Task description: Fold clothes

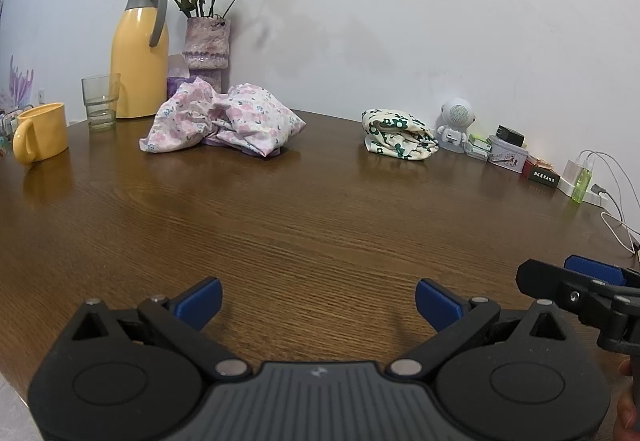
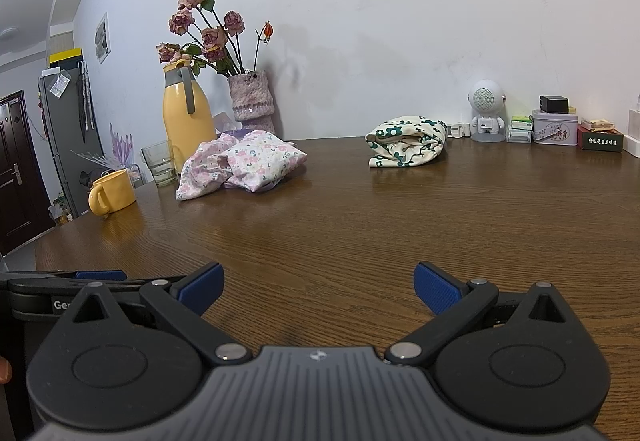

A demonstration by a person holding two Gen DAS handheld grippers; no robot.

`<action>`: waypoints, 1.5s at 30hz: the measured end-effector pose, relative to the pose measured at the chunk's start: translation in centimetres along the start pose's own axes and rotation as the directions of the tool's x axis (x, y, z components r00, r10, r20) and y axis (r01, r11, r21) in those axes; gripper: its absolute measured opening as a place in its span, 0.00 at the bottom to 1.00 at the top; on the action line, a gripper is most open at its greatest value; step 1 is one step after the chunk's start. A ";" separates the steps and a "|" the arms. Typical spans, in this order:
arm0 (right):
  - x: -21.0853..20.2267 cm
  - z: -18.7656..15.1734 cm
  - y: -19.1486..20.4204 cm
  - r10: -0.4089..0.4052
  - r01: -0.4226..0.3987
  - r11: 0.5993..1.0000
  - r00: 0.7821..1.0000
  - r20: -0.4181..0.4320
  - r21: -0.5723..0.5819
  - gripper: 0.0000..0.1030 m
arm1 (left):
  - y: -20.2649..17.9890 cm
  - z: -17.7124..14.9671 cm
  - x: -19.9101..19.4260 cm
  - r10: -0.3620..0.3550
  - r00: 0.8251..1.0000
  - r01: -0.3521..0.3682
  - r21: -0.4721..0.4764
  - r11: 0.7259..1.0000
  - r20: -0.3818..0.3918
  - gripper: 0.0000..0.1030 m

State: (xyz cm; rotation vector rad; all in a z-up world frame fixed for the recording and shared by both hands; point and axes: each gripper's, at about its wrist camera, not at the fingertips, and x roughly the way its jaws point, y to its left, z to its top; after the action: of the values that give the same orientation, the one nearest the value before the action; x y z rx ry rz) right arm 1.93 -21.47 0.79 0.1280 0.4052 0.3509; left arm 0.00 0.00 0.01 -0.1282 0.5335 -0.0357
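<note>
Nearest, the left claw (image 1: 318, 301) and the right claw (image 2: 318, 287) hang side by side over the bare brown wood-grain surface (image 1: 280, 225), blue pads spread wide apart, nothing between them. Further back, towards the wall, lies the crumpled pink-flowered white cloth garment (image 1: 224, 121), well apart from both claws; off to its right sits a bundled cream garment with green flowers (image 1: 398, 137). The step in hand looks like the reach for the crumpled piece: best to pinch a loose outer edge and draw it to the open middle, clear of the clear drinking glass (image 1: 101, 101) and tall yellow thermos jug (image 1: 140, 49) behind it
</note>
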 end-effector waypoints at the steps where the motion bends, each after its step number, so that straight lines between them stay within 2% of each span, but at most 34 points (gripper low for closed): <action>1: 0.0 0.0 0.0 0.001 -0.001 1.000 1.000 0.001 -0.001 1.00 | 0.0 0.0 0.0 -0.001 1.000 0.001 0.001 1.000 0.002 1.00; 15: 0.5 0.0 0.2 -0.019 0.019 1.000 1.000 -0.015 -0.002 1.00 | 0.9 0.2 -0.3 -0.020 1.000 0.020 0.006 1.000 0.018 1.00; 28: 1.6 0.0 2.1 -0.069 0.065 0.994 0.996 -0.052 -0.089 1.00 | 2.7 0.6 0.4 -0.059 0.998 0.059 -0.028 0.998 -0.004 1.00; 45: 1.9 0.3 1.6 -0.076 0.071 0.995 0.995 -0.058 -0.074 1.00 | 2.8 0.7 0.6 -0.067 0.998 0.067 -0.018 0.998 -0.009 1.00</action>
State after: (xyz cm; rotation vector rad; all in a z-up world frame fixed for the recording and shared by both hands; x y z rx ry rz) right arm 3.16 -19.29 0.69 0.0323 0.4553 0.2967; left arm 0.83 2.82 -0.05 -0.1628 0.5388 -0.0968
